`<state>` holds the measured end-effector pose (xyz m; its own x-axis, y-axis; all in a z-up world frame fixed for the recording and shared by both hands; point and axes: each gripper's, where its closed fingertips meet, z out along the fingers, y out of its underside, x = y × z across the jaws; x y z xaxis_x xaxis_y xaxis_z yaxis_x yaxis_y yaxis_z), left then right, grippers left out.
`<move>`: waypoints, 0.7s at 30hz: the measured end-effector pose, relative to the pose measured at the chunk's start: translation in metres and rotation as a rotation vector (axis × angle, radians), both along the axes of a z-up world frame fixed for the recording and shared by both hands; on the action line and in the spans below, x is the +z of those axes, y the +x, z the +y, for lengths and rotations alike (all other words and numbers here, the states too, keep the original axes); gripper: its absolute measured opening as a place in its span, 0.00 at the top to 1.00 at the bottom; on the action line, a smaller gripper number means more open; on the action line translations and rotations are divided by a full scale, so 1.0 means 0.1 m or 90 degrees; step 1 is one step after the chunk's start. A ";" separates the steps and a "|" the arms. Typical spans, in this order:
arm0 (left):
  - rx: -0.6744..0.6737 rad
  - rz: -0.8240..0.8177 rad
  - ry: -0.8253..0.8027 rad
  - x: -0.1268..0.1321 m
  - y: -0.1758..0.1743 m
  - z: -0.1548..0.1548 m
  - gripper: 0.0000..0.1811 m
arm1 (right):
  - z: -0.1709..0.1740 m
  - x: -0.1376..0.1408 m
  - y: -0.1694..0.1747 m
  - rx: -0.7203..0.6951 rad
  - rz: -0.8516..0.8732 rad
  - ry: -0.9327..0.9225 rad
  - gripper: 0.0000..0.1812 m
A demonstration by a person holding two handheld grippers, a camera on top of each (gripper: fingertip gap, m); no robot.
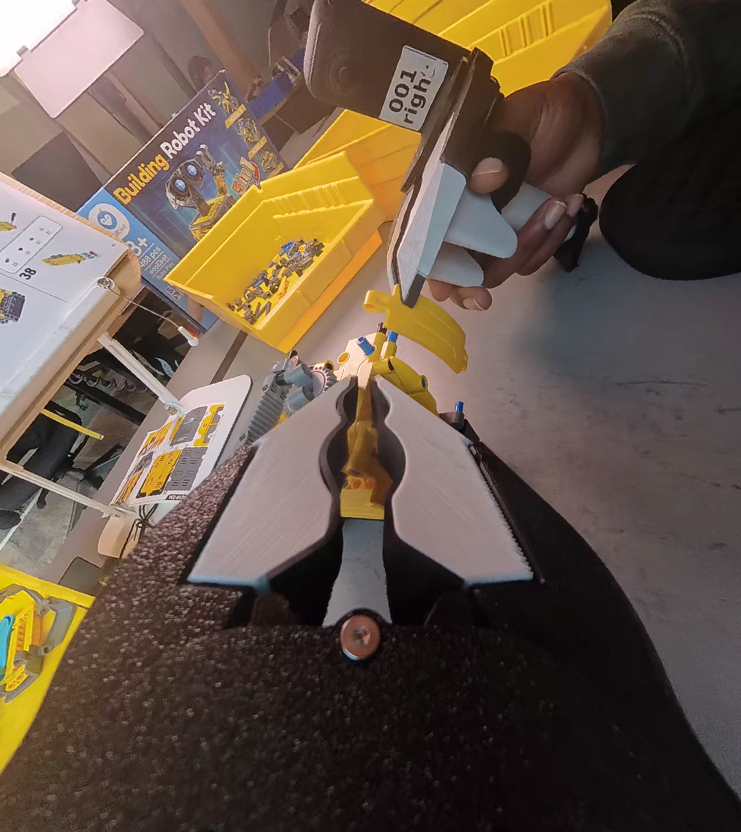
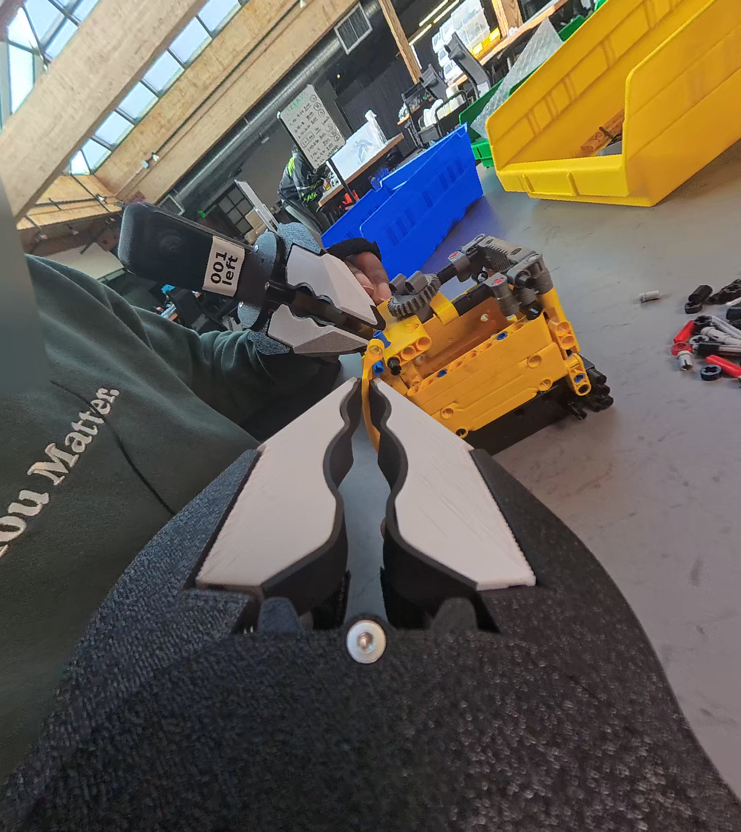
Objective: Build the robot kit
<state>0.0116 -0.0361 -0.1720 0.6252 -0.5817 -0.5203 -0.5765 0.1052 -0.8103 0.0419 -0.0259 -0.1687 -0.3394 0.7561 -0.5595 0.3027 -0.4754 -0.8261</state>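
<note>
The yellow brick model stands on the grey desk, with a grey gear and axle frame on top. The left tongs are nearly closed on a yellow part at the model's near-left corner, which seems to steady it against pushing. The right tongs are narrowed onto a thin curved yellow panel, held on edge just beside that same corner, close to the blue pins sticking up there; whether panel and model touch is unclear.

Left of the model in the left wrist view, an open yellow bin holds a small heap of grey, black and blue connectors. A second yellow bin lies far right; its contents are hidden. A blue bin sits behind the model. Loose red, black and grey pins lie scattered on the desk to the right. An instruction sheet is clipped to a wooden stand.
</note>
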 end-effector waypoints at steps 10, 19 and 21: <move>-0.016 0.022 0.009 0.06 0.04 -0.05 0.94 | -0.06 -0.05 -0.01 0.006 -0.022 0.014 0.99; -0.006 0.047 -0.013 -0.02 0.08 -0.01 0.93 | -0.08 -0.11 -0.03 0.035 -0.051 -0.016 0.99; -0.001 0.059 -0.011 -0.03 0.05 0.00 0.93 | -0.10 -0.12 -0.02 0.048 -0.059 -0.020 0.99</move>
<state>0.0170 -0.0366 -0.1748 0.5741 -0.5916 -0.5661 -0.6491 0.0927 -0.7551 0.0404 -0.0356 -0.1810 -0.3405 0.7121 -0.6140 0.4123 -0.4738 -0.7782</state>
